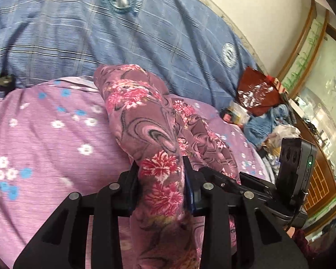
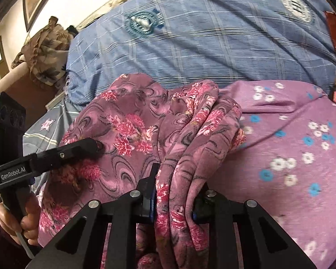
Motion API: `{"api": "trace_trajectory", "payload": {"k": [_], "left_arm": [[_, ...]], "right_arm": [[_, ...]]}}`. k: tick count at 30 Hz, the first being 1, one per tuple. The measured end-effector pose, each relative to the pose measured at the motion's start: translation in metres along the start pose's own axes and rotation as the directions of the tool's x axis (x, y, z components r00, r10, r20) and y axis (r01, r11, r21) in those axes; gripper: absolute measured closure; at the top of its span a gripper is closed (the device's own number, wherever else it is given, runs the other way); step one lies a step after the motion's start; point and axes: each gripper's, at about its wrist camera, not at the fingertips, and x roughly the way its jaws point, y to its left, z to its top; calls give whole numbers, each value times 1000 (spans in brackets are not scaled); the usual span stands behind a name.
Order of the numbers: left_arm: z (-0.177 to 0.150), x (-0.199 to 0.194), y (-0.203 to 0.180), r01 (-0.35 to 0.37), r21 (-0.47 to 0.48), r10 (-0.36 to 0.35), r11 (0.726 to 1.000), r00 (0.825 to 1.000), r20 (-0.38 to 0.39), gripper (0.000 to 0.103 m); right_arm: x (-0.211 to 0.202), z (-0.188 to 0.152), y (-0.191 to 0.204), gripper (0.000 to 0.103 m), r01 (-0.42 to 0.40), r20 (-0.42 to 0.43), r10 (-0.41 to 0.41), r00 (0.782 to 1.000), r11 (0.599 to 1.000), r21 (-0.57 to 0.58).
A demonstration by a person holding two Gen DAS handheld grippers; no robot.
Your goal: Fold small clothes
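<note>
Plenty of open room across the blue checked bedspread [image 2: 190, 51] toward the bed's far edge. The right end is jammed up: red bag [image 1: 257, 92] and piled clutter [image 1: 266, 125].

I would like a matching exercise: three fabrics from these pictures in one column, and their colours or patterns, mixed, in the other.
Things:
1. garment clamped in the left hand-held gripper
2. sheet under the garment
3. quilt behind it

Patterns:
A. blue with pale check lines and round emblems
B. mauve with large red-pink flowers and swirls
C. lilac with small white and blue flowers

Pairs: 1-B, 2-C, 3-A
</note>
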Motion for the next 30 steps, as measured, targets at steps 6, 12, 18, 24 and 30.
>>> {"api": "trace_trajectory", "payload": {"k": [6,12,18,24,30], "left_arm": [[-5,0,37,-117,-19,117,993,992,-41,72],[-21,25,77,-279,-84,261,957,949,-177,42],[-25,-5,90,-324,-199,305,925,945,-119,30],[-33,-69,62,-424,-200,437,883,899,25,26],[-43,-134,0,-575,-124,588,809,792,166,20]], "right_arm": [[32,-7,24,81,-17,-55,19,998,999,28],[66,-17,22,62,42,-143,-33,989,997,60],[46,-18,17,48,85,-115,-79,990,995,47],[-30,-16,32,44,176,90,-176,980,984,0],[-87,-27,66,42,214,160,-201,967,974,-70]]}}
